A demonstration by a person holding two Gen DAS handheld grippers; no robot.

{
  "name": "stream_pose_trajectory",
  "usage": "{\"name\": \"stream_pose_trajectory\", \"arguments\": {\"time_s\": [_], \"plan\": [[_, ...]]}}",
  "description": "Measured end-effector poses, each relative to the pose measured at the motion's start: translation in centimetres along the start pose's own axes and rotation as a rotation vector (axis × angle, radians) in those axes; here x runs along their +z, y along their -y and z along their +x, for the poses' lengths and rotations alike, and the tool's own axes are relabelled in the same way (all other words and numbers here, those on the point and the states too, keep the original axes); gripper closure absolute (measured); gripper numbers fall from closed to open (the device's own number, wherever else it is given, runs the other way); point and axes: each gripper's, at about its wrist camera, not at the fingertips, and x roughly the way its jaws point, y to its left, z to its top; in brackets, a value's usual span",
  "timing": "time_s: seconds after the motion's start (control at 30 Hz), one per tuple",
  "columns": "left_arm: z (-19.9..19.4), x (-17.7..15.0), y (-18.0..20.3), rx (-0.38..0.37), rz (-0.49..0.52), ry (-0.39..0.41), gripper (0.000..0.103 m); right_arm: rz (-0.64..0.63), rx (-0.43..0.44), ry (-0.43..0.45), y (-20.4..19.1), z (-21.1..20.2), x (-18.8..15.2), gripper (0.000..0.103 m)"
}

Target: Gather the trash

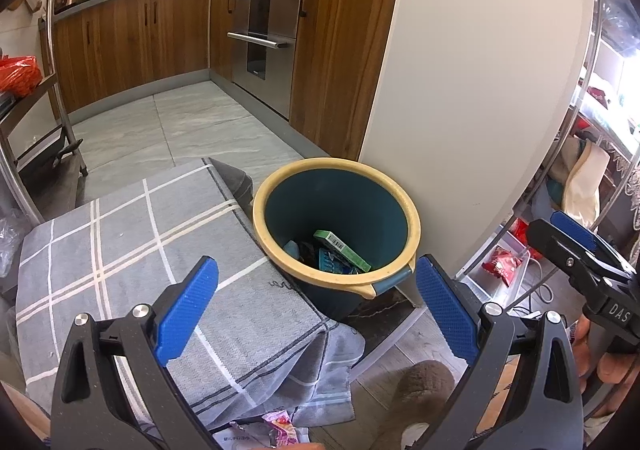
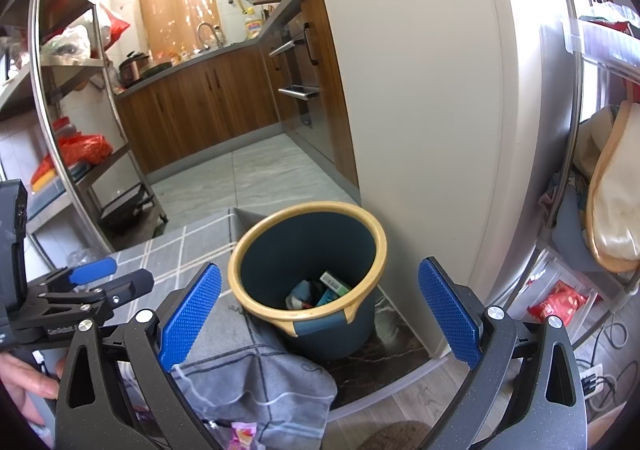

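Note:
A dark blue trash bin with a yellow rim stands on the floor beside a grey checked cloth. Inside lie a green box and other wrappers. My left gripper is open and empty, above the cloth's right edge, just before the bin. My right gripper is open and empty, above the bin's near rim. A pink wrapper lies at the cloth's near edge, below both grippers. The right gripper also shows at the right of the left wrist view, the left at the left of the right wrist view.
A white fridge side rises right behind the bin. Wooden kitchen cabinets and an oven lie beyond the tiled floor. Metal shelving stands at the left and at the right. A brown slipper is near.

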Motion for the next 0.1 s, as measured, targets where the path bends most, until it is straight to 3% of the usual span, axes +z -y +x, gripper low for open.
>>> {"name": "stream_pose_trajectory", "arguments": {"time_s": [0.1], "plan": [[0.08,0.05,-0.02,0.006,0.002,-0.003,0.006,0.002,0.002,0.001,-0.13,-0.12,0.02,0.005]]}}
